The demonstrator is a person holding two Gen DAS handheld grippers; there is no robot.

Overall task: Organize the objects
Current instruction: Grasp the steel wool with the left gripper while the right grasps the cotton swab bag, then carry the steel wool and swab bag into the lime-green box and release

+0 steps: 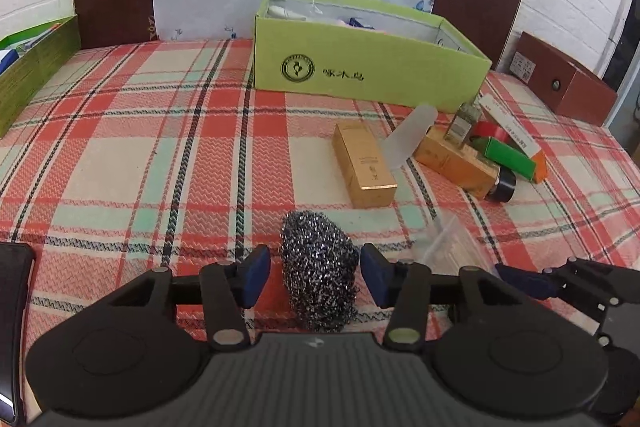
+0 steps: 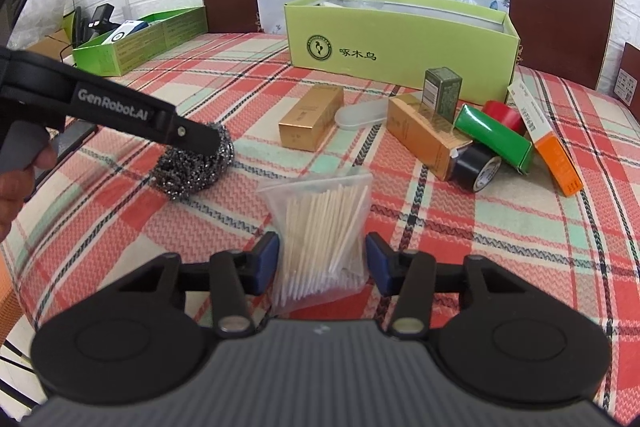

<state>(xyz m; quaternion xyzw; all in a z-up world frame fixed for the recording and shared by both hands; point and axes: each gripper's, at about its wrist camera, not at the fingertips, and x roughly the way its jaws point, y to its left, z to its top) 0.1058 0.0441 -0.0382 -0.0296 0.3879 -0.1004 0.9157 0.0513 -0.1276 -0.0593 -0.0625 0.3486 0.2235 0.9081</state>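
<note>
A steel-wool scrubber [image 1: 318, 259] lies on the plaid tablecloth [image 1: 140, 147] between the fingers of my left gripper [image 1: 316, 273]. The jaws are open, with a gap at the left pad. In the right wrist view that gripper [image 2: 200, 139] hangs over the scrubber [image 2: 188, 171]. A clear bag of thin wooden sticks [image 2: 320, 227] rests on the cloth between the fingers of my right gripper [image 2: 322, 261]. Its pads stand at the bag's sides without squeezing it. An open light-green box [image 2: 400, 43] stands at the back.
To the right lie a gold carton [image 2: 312, 115], a frosted case [image 2: 360, 115], another gold carton [image 2: 424, 139], a green carton [image 2: 496, 139], an orange-white carton [image 2: 556, 155], and black [image 2: 480, 167] and red [image 2: 504, 115] tape rolls. A second green box [image 2: 148, 39] sits far left.
</note>
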